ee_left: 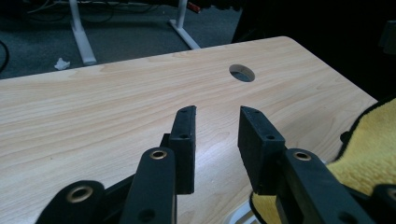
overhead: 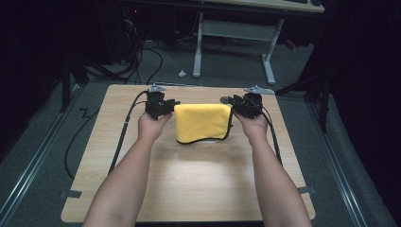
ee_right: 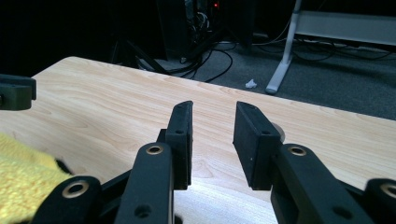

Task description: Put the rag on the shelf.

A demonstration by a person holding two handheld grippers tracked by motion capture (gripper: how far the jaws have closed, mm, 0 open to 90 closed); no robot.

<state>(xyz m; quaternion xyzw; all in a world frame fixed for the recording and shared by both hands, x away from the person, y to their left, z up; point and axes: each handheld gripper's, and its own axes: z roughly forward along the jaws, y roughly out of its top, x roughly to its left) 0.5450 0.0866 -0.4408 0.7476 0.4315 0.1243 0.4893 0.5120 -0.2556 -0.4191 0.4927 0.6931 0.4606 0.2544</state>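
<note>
A folded yellow cloth [overhead: 202, 122] with a dark edge lies flat on the wooden table [overhead: 198, 179], toward the back. My left gripper [overhead: 163, 105] sits just beside the cloth's left edge, and my right gripper [overhead: 236, 103] just beside its right edge. In the left gripper view the jaws [ee_left: 217, 114] stand open over bare wood, with the cloth [ee_left: 369, 149] off to the lower right. In the right gripper view the jaws [ee_right: 215, 109] are open too, nothing between them, and the cloth [ee_right: 23, 182] lies at the lower left.
A round hole [ee_left: 242, 73] pierces the tabletop near its far edge. Beyond the table stand a white desk frame [overhead: 236, 33], floor cables [overhead: 142, 61] and a crumpled scrap of paper [overhead: 182, 73]. Metal rails run along both sides of the table.
</note>
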